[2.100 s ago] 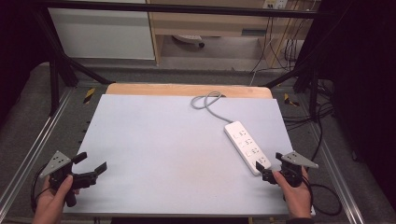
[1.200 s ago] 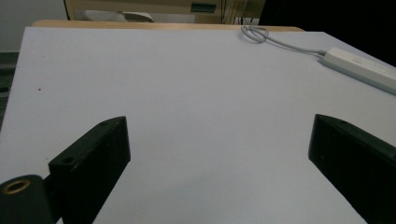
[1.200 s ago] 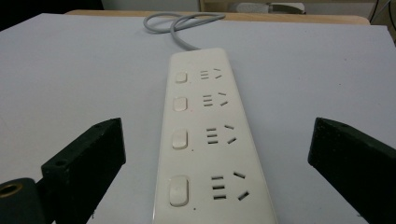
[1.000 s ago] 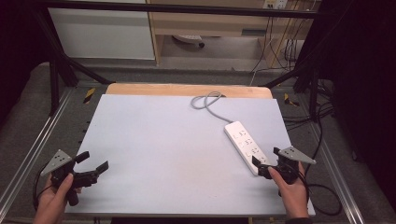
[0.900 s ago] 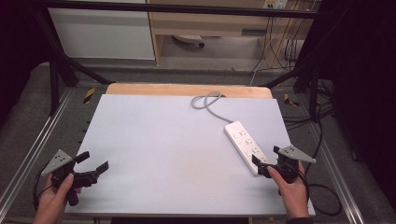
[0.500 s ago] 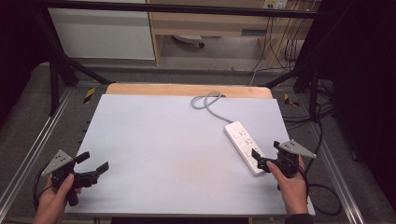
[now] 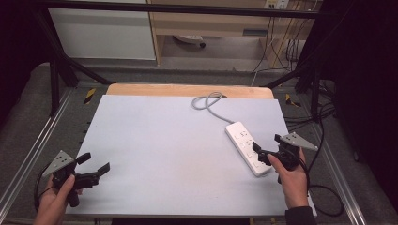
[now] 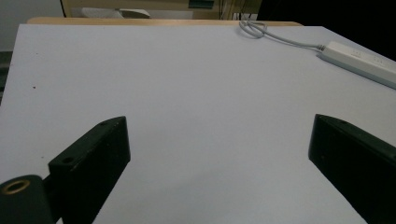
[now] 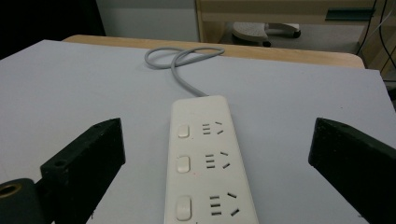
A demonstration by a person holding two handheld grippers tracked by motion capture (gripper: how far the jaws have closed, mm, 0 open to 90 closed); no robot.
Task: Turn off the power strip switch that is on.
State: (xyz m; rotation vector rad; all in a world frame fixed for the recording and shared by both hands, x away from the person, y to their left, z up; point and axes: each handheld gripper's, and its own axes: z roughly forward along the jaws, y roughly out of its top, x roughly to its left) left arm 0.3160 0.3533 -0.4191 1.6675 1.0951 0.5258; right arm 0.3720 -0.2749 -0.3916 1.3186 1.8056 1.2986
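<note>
A white power strip (image 7: 247,147) with three switches lies on the right side of the pale grey tabletop (image 7: 164,140), running away from me. Its grey cable (image 7: 209,101) loops near the far edge. My right gripper (image 7: 266,142) is open just at the strip's near end. In the right gripper view the power strip (image 9: 205,163) runs up the middle between the wide-spread black jaws of the right gripper (image 9: 219,135), with neither jaw touching it. My left gripper (image 7: 95,163) hovers open over the near left corner, nothing in it. The left gripper (image 8: 219,130) faces bare table, the power strip (image 8: 359,58) far to its right.
A wooden strip (image 7: 187,90) borders the table's far edge. Metal rails (image 7: 42,140) run along both sides, and dark cables (image 7: 324,197) trail on the floor at the right. A white cabinet (image 7: 103,33) and wooden shelf stand beyond the table.
My right gripper has moved forward and a little left, so its jaws now flank the near end of the power strip. The left gripper has stayed put.
</note>
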